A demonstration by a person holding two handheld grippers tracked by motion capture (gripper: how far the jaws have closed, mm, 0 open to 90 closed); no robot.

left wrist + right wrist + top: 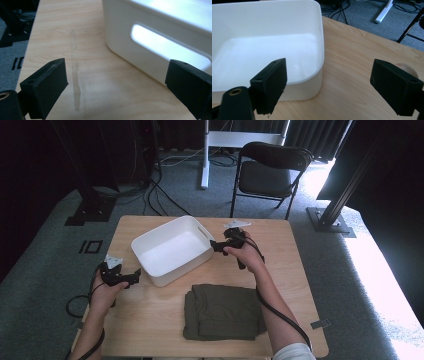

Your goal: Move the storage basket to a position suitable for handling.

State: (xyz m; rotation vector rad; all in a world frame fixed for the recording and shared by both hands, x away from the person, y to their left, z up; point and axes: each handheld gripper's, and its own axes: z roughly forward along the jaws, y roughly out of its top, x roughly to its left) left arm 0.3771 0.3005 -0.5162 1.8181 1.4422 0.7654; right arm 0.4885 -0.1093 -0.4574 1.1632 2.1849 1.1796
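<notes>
Table (150, 330): light wooden top, rectangular, standing on grey carpet; a faint grey streak runs along the grain in the left gripper view.

Garment (223, 312): olive-green cloth, folded to a flat rectangle, lying near the table's near edge, a little right of its middle; touched by neither gripper, well apart from the left one and nearer the person's right forearm.

Bin (172, 250): white plastic, rectangular with rounded corners, a slot handle (170, 47) cut in each short wall; empty inside (bare floor seen in the right gripper view); set askew on the left half of the table, between the two grippers, its near corner just short of the garment.

Folding chair (270, 172): black, beyond the table's far edge, on the carpet.

Right gripper (216, 246): black, held in the person's right hand (245, 252) at the bin's right short wall, toward the table's far edge; jaws spread wide, nothing between them; one jaw hangs over the bin's corner (318, 62), the other over bare wood.

Left gripper (136, 277): black, held in the left hand (107, 287) near the table's left edge, just beside the bin's left short wall; jaws spread wide, gripping nothing, the slot handle ahead of them.
</notes>
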